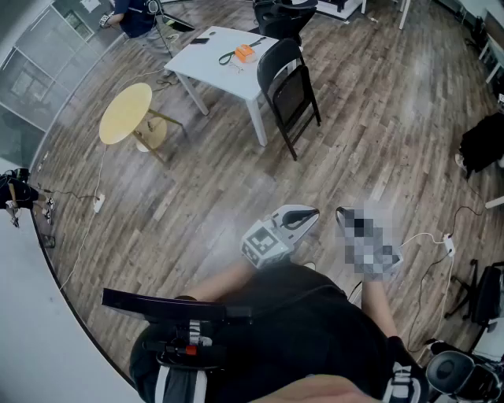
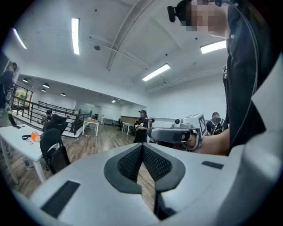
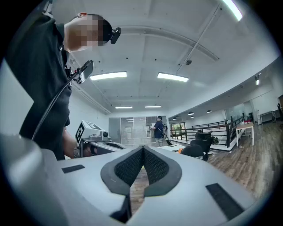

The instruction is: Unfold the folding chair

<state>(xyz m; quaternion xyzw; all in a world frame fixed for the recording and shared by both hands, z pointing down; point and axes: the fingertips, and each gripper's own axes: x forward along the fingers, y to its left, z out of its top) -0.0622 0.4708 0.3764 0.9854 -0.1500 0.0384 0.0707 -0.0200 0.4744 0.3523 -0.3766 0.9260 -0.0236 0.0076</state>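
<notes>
The black folding chair stands folded, leaning against the front corner of the white table, far ahead of me across the wood floor. Both grippers hang close to my body, well short of it. My left gripper, with its marker cube, is shut with nothing in it; its pads meet. Beside it my right gripper is partly under a mosaic patch; its pads are pressed together, empty. The chair also shows small in the left gripper view, chair, and in the right gripper view, chair.
An orange object and black items lie on the table. A round yellow side table stands to its left, a black office chair behind it. Cables and a power strip lie on the floor; a black bag sits right. People stand in the background.
</notes>
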